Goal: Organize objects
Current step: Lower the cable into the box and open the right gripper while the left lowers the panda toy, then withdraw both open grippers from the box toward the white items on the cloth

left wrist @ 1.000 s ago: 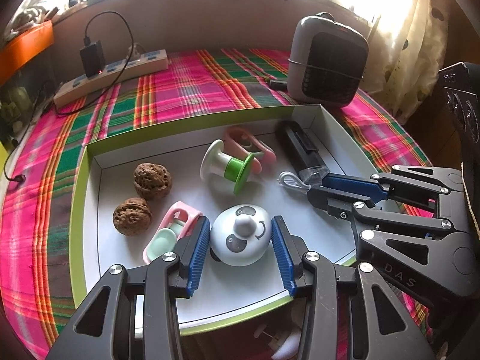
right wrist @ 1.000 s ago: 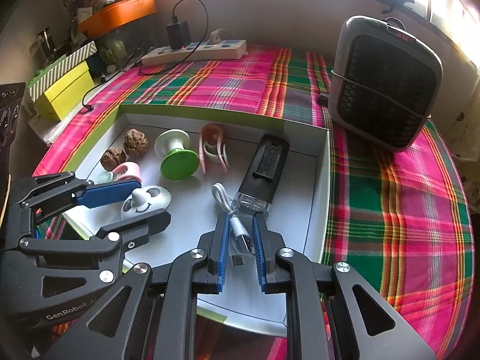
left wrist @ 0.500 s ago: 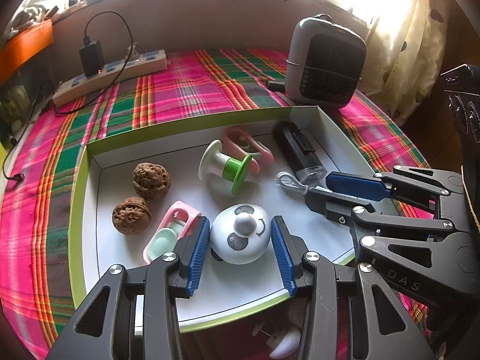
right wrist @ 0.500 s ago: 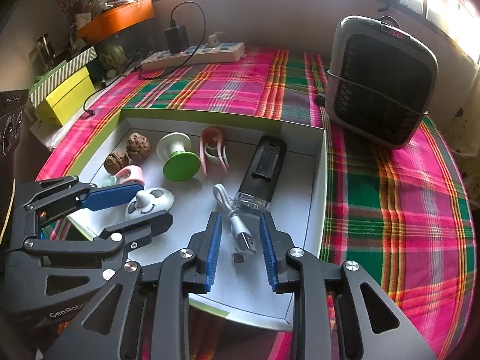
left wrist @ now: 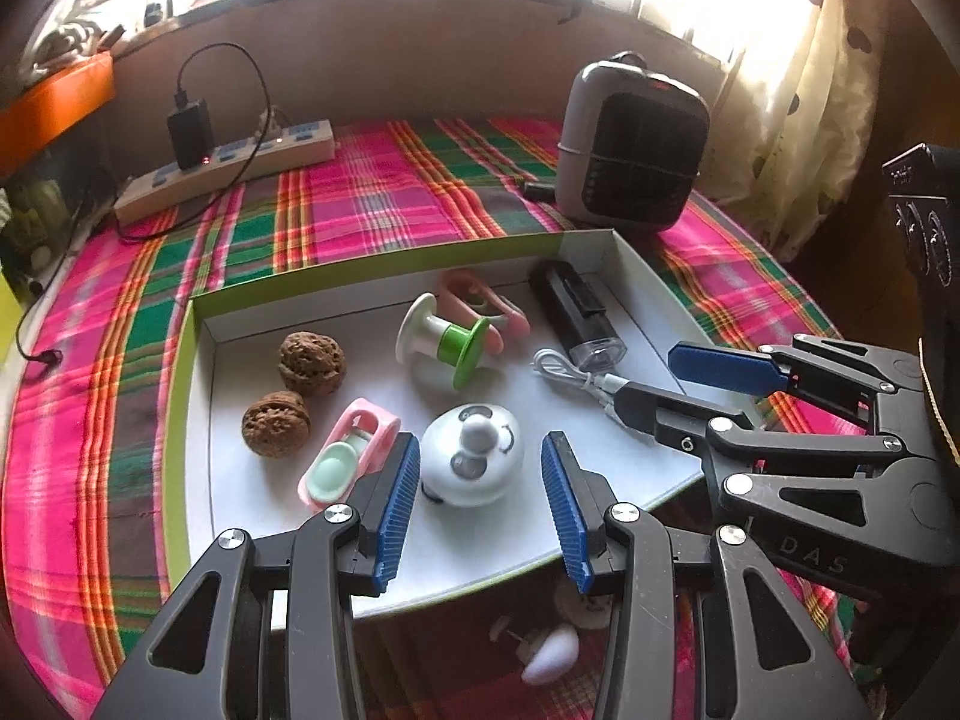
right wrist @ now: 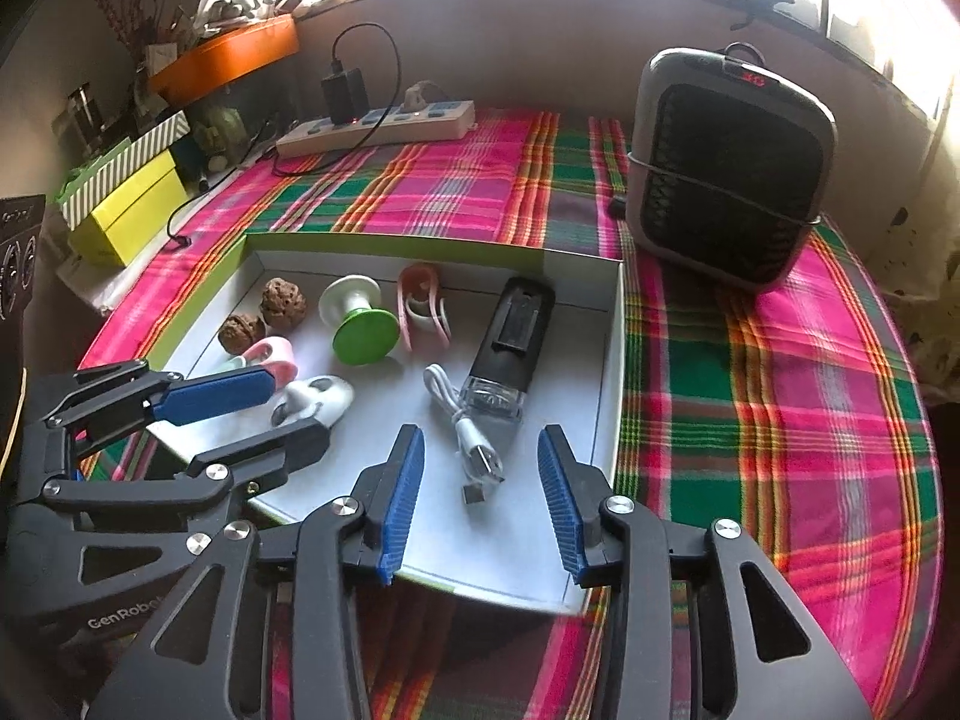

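Looking steeply down from close above the near edge of the tray [left wrist: 198, 324], left view from its left, right view from its right; sharing tray [right wrist: 612, 360] and heater [right wrist: 729, 174].

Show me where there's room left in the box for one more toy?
The roomiest bare floor in the box lies along its right wall, beside the black device and the white cable. A smaller patch lies by the left wall, before the walnuts. The middle, around the panda toy, is crowded.
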`<action>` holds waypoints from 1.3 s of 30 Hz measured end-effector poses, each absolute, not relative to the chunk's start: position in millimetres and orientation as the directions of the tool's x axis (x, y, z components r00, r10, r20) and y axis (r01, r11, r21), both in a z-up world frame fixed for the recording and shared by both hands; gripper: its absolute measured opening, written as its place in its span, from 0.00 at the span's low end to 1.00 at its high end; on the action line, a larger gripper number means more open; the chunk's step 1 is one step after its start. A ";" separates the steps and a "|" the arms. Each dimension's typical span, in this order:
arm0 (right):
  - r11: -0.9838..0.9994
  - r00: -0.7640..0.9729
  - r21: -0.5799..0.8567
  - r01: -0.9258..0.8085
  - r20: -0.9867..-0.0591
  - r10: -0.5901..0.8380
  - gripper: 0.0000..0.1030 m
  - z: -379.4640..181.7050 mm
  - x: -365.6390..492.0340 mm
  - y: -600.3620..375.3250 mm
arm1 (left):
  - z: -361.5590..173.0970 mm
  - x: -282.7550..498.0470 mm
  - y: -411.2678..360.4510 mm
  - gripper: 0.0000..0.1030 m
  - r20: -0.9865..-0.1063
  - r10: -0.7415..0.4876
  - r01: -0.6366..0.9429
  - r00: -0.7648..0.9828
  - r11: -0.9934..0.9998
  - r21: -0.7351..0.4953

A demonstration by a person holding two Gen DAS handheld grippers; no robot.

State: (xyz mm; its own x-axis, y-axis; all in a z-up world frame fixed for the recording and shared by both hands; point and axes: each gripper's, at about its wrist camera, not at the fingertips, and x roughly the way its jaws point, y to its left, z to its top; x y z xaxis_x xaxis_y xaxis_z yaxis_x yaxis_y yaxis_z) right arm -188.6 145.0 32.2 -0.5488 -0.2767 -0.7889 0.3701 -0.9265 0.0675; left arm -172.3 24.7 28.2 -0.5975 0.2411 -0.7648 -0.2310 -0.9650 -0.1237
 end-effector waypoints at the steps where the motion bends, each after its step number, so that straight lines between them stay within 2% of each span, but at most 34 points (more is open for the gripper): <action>1: -0.928 -0.553 0.066 0.367 -0.787 -0.275 0.40 33.6 -186.5 145.3 | 30.6 -168.3 23.6 0.39 -0.759 0.242 -0.229 -0.604 -0.965 -0.125; 27: -0.942 -0.630 0.118 0.316 -0.716 -0.301 0.40 50.1 -114.9 139.1 | 45.0 -91.3 -34.2 0.39 -0.694 0.244 -0.163 -0.677 -0.970 -0.182; 39: -0.934 -0.600 0.106 0.342 -0.741 -0.303 0.40 35.9 -108.3 113.5 | 39.1 -74.1 -45.7 0.39 -0.688 0.268 -0.168 -0.674 -0.963 -0.211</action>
